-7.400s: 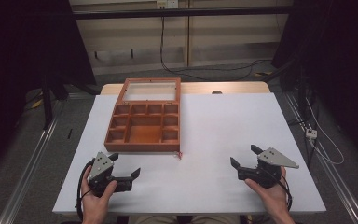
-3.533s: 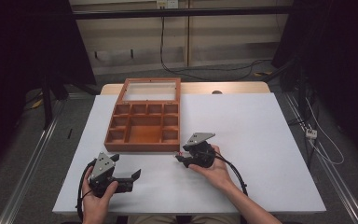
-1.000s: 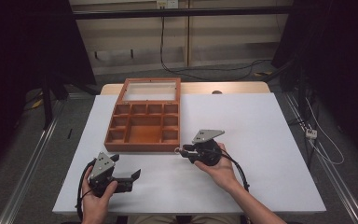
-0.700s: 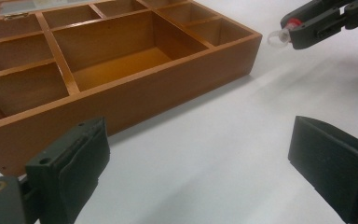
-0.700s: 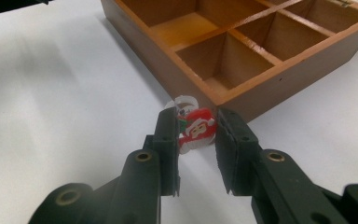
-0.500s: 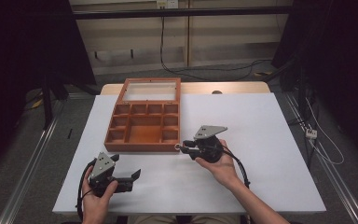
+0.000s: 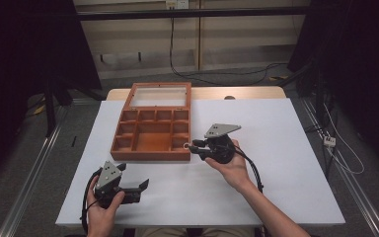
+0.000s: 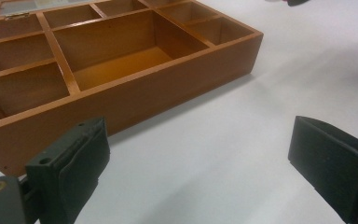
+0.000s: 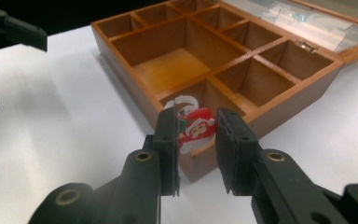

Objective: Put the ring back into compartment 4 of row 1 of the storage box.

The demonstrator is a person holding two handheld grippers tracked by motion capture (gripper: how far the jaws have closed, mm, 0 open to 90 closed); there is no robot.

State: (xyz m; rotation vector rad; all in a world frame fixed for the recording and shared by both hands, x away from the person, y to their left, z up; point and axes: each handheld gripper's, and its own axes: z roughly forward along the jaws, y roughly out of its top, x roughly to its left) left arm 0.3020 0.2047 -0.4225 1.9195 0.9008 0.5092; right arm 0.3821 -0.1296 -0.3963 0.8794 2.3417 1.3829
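Note:
A small red Santa ring (image 9: 196,128) with a clear band sits between the pads of my right gripper (image 9: 196,121), which is shut on it. In the high view that right gripper (image 7: 193,146) hovers just off the front right corner of the wooden compartment box (image 7: 150,154), jaws pointing left at the box. The box (image 9: 270,116) holds several empty compartments. My left gripper (image 7: 134,177) rests near the table's front left, open, with nothing between its jaws (image 8: 200,163). It faces the box's front wall (image 8: 168,88).
The box's glass lid (image 7: 159,96) lies open flat behind it. The white table (image 7: 276,128) has bare surface to the right and in front of the box. Cables (image 7: 192,74) run across the floor beyond the table's far edge.
The right gripper came from the table's front right to the box's front right corner. Over the last second it lifted a little with the ring. The left gripper stayed put.

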